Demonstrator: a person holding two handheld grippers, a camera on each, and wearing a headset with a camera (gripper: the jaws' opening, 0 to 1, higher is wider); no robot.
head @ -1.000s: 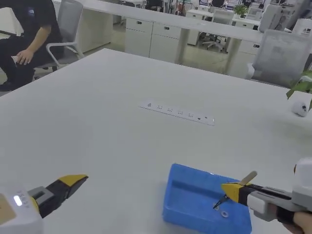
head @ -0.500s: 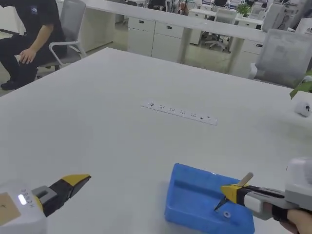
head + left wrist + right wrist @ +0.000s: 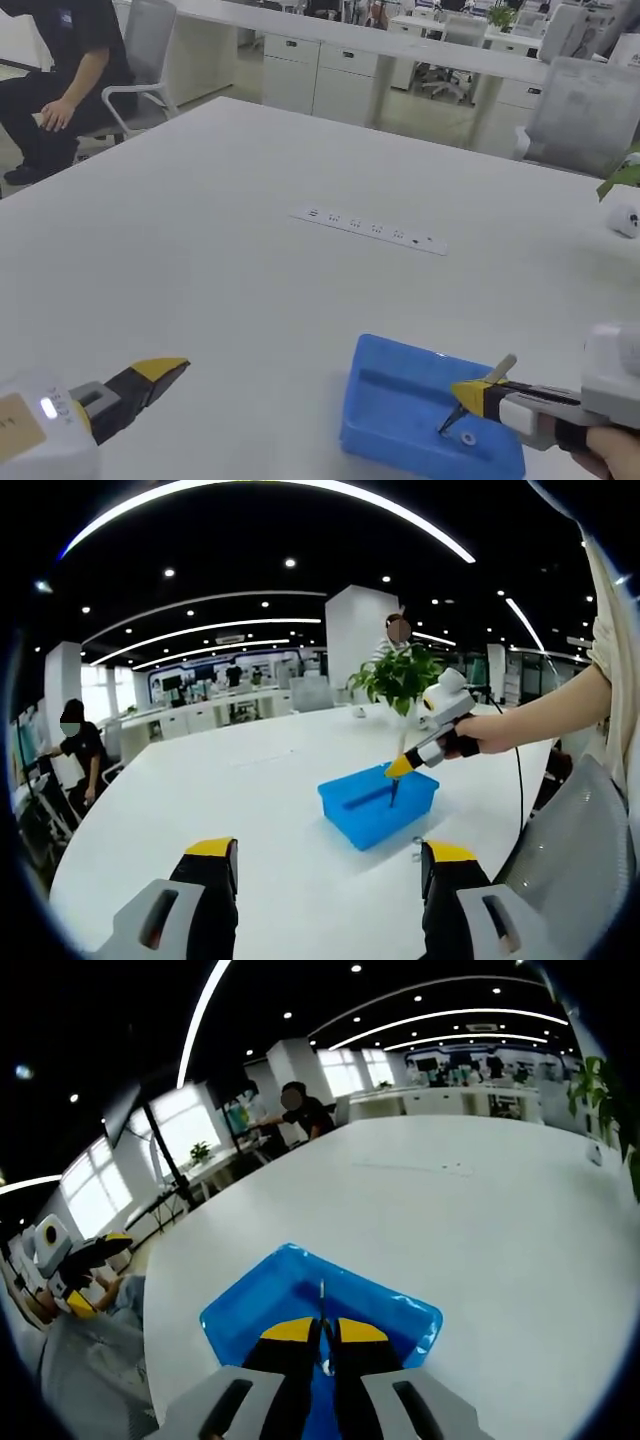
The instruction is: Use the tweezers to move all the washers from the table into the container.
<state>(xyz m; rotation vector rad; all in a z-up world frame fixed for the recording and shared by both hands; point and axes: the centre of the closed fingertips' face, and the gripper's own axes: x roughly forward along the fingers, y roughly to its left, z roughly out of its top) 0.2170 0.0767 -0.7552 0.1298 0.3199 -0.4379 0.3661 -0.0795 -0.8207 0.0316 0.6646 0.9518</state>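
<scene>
A blue container (image 3: 400,400) sits at the near right of the white table (image 3: 250,250). My right gripper (image 3: 466,393) is shut on the tweezers (image 3: 450,420), whose tips point down inside the container, just beside a small washer (image 3: 468,439) on its floor. The right gripper view has the tweezers (image 3: 321,1312) running out from my shut right gripper (image 3: 325,1332) over the container (image 3: 260,1305). My left gripper (image 3: 165,372) hovers open at the near left, well apart from the container. In the left gripper view my left gripper (image 3: 325,855) frames the container (image 3: 365,815) and the right gripper (image 3: 430,750).
A flush power strip (image 3: 370,229) is set into the middle of the table. A person (image 3: 55,70) sits on a chair at the far left. A plant leaf (image 3: 625,175) and a small white object (image 3: 626,222) are at the right edge. A tiny speck (image 3: 416,841) lies beside the container.
The head camera has shifted slightly. The right gripper and tweezers have stayed inside the container, barely moving. The left gripper has held its place.
</scene>
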